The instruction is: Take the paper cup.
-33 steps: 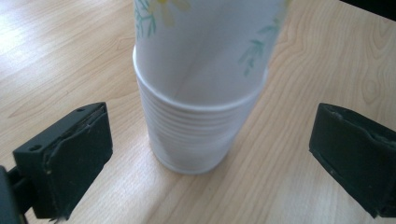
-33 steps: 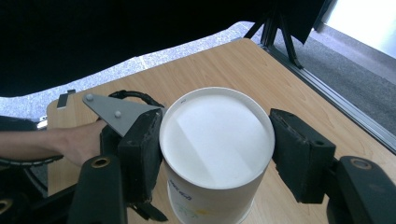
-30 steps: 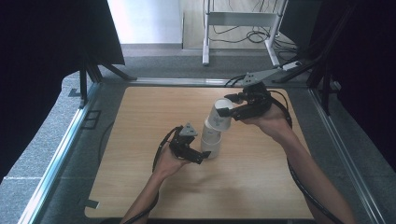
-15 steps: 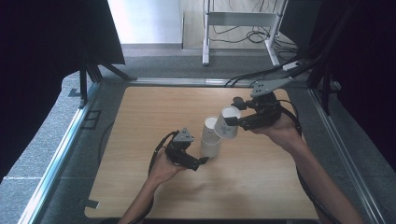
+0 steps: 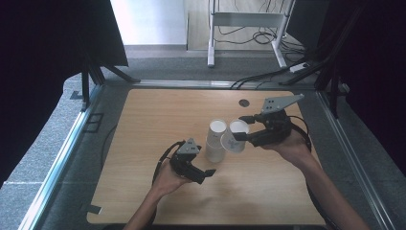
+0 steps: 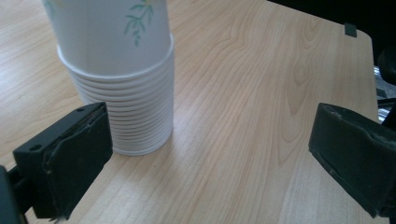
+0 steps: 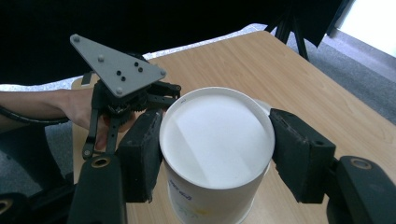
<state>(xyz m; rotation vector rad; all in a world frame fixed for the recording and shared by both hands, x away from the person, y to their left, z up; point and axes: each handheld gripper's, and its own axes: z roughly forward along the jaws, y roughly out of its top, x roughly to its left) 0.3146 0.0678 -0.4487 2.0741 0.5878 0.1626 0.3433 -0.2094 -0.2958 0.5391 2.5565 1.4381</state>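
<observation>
Over on the left, the left gripper [image 5: 207,173] is held low over the wooden table [image 5: 143,124] with its jaws spread wide and nothing pinched, just beside the base of the stack of paper cups [image 5: 215,140]. The stack is stood upright mid-table. On the right, a single paper cup [image 5: 233,137] is pinched by the right gripper [image 5: 240,128], tilted right next to the stack's top.

The tall stack of nested white paper cups [image 6: 122,88] runs off the top edge of the left gripper view — its upper part is cut off. In the right gripper view, the single white paper cup [image 7: 216,140] loses its base at the bottom edge, and its small printed marks are too blurred to read.
</observation>
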